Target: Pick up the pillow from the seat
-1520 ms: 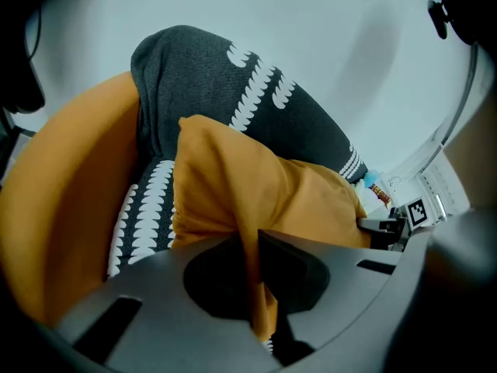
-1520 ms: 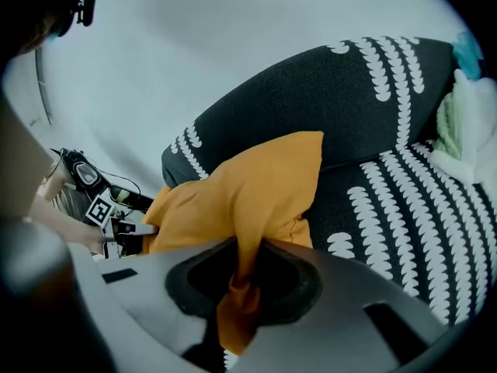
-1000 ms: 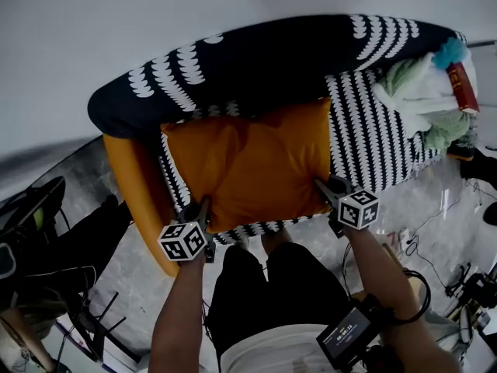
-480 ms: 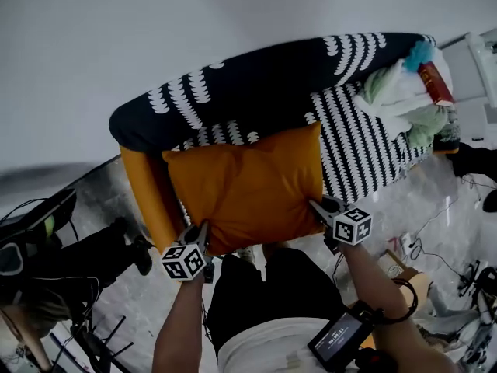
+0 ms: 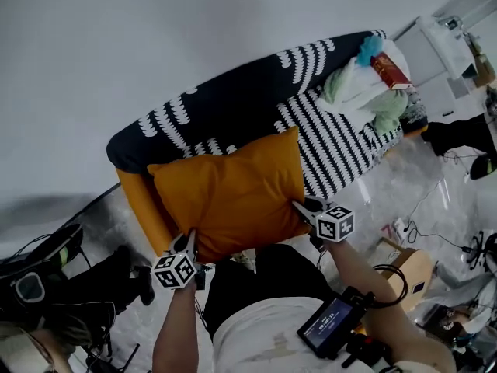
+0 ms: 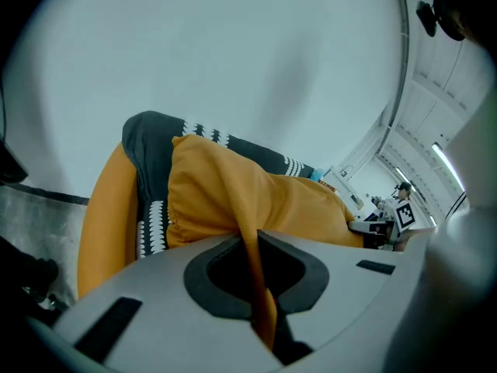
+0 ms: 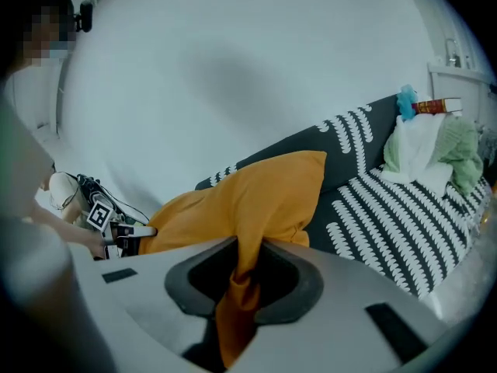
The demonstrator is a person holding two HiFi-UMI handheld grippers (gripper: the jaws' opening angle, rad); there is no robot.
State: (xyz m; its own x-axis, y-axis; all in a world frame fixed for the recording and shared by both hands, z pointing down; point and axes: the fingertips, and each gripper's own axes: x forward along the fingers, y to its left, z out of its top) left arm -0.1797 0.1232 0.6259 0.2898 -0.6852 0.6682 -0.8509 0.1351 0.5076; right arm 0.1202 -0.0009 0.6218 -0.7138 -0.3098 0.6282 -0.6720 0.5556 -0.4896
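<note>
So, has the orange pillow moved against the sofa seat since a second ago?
Yes. The pillow has come up toward the person: its near edge now hides the front edge of the striped seat, which showed below it before.

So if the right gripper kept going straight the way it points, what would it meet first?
The orange pillow: the right gripper is shut on its corner, and the pillow's body fills the line ahead. Behind it probably comes the sofa backrest, though depth is unclear.
</note>
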